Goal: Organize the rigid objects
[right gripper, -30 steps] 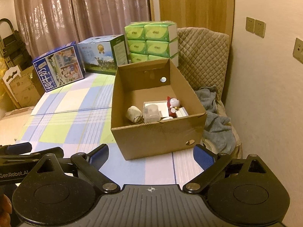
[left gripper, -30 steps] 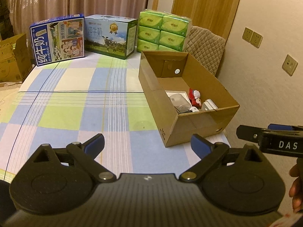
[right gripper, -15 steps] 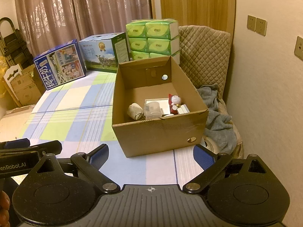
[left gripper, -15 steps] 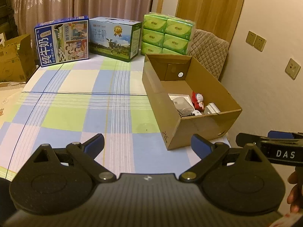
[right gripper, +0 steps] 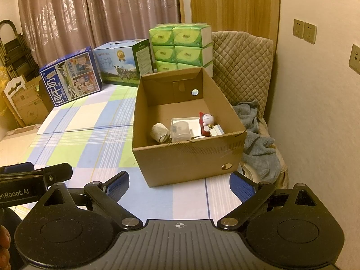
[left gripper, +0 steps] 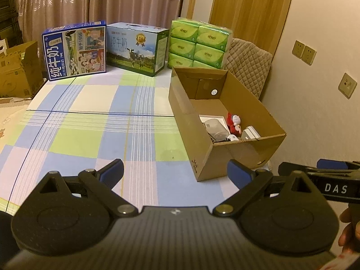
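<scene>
Stillness is what marks this moment: against the views of a second ago, only a slight shift of framing is seen in the left wrist view, and nothing in the scene has been moved. The left tool (left gripper: 175, 173) is held wide open with nothing between its blue pads, above the checked cloth (left gripper: 94, 135) of the counter. The right tool (right gripper: 180, 184) is likewise spread wide and empty, pointed at the near wall of the cardboard box (right gripper: 189, 159).

The rigid objects are found inside that box, gathered at its near end: a red figurine (right gripper: 205, 122), a clear cup (right gripper: 180, 131), a pale roundish object (right gripper: 159, 131), a flat white box (right gripper: 191, 121) and a small white block (right gripper: 217, 130). No loose item is seen on the cloth itself. Two milk cartons (left gripper: 76, 50) and a stack of green tissue packs (left gripper: 198, 42) are stood along the far edge.

Since nothing has been added or removed, the sorting is judged either complete or paused.
</scene>
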`<state>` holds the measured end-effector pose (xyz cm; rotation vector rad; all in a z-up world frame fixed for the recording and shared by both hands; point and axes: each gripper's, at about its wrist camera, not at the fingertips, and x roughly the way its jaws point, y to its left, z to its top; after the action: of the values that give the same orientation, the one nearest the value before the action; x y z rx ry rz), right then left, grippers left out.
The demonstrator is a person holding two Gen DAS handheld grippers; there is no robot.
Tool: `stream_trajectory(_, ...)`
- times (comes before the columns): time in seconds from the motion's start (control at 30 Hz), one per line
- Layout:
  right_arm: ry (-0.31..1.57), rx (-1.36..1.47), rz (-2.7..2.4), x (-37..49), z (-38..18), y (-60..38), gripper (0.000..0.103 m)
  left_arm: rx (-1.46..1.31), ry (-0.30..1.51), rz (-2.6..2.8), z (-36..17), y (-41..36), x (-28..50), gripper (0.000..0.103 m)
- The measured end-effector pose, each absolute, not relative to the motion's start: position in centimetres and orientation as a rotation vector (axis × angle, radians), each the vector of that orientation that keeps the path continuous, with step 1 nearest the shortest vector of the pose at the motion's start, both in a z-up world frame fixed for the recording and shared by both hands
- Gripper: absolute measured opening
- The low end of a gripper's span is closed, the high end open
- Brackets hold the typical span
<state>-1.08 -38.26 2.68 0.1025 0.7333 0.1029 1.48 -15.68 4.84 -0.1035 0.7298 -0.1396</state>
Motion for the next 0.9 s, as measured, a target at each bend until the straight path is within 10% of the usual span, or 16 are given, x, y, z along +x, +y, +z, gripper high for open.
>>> stream_trajectory(0.9, 0.735, 0.103, 0.101, -1.05, 2.65, -38.25, 0.093, -0.108, 0.707, -0.175, 4.85, -15.83, 1.3, 0.1)
